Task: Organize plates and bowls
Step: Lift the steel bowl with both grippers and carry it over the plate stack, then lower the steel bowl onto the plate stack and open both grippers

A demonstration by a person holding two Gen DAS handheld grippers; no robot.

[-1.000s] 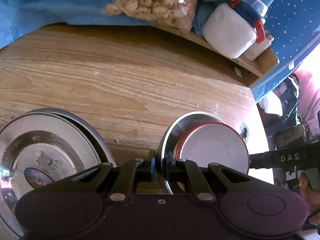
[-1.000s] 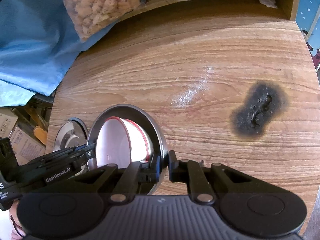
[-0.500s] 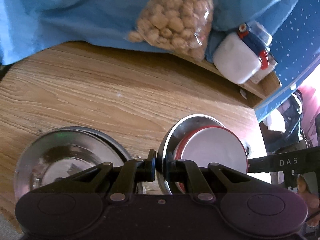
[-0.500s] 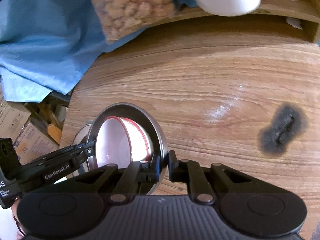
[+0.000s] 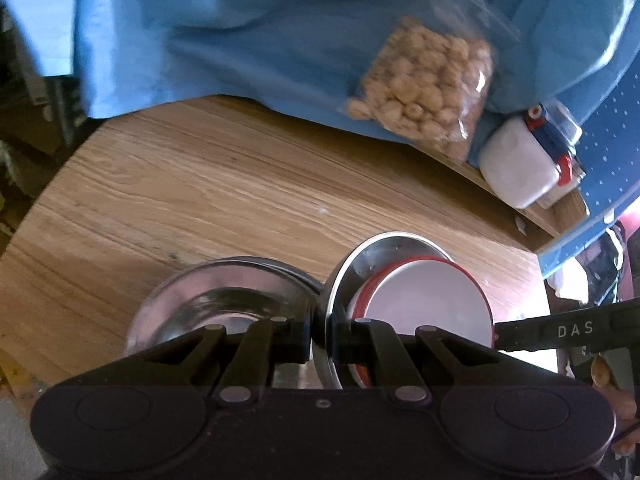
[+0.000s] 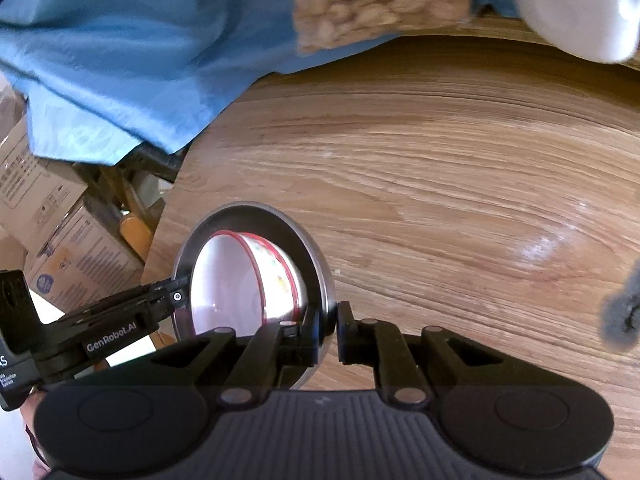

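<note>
**A:** Nearest the cameras, what did the two tongs have hold of?

**B:** Both were clamped on the same steel bowl [image 5: 352,264]. The left gripper [image 5: 320,334] had its jaws nearly together on the rim at one side, one pad inside and one outside. The right gripper [image 6: 329,326] pinched the opposite rim the same way, jaws all but closed on the thin metal.

**A:** And the bowl itself?

**B:** It hung tilted between them, clear of the wooden table [image 6: 440,184]. Nested inside sat a white bowl with a red rim [image 6: 240,276]; in the right wrist view a small printed pattern showed on its outer wall.

**A:** Anything just beyond it?

**B:** In the left wrist view, a stack of steel plates [image 5: 216,300] lay on the table near its front edge, just left of the held bowl. How many plates there were I could not tell.

**A:** Farther out?

**B:** Bare wood grain, then a dark scorch mark [image 6: 624,320] toward the table's right edge. Along the back edge lay a blue cloth [image 5: 260,32] with a clear bag of pale snack pieces [image 5: 424,92] resting on it, and a white container with a red and blue clasp [image 5: 520,168] at the back right corner. Cardboard boxes [image 6: 52,216] stood past the left edge.
</note>
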